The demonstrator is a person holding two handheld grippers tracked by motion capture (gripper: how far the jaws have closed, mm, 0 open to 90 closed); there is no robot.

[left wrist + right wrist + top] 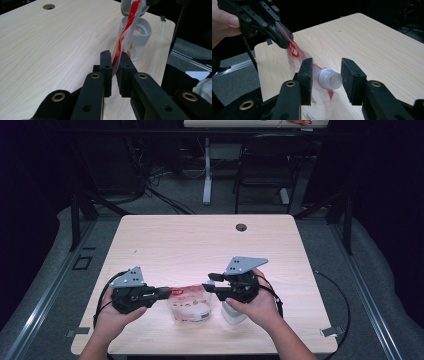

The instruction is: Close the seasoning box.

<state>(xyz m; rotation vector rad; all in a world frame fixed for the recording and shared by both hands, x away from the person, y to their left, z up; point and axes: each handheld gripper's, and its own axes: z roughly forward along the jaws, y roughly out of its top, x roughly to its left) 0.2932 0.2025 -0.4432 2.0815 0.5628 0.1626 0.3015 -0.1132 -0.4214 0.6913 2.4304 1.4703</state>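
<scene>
A clear refill pouch [189, 305] with a red top edge and a white spout hangs over the table's front middle. My left gripper [167, 293] is shut on its red top corner; in the left gripper view the fingers pinch the red strip of the pouch [123, 37]. My right gripper [207, 281] is open, its jaws standing either side of the pouch's spout [330, 79], the left pad close against it. A white open-topped container [136, 33] with a flipped-up lid stands below the right hand [233, 314].
The wooden table [175, 240] has a cable hole [241, 227] near its far edge. A black chair [265, 165] and another desk's leg [207, 170] stand beyond it. Cables trail from both grippers over the front edge.
</scene>
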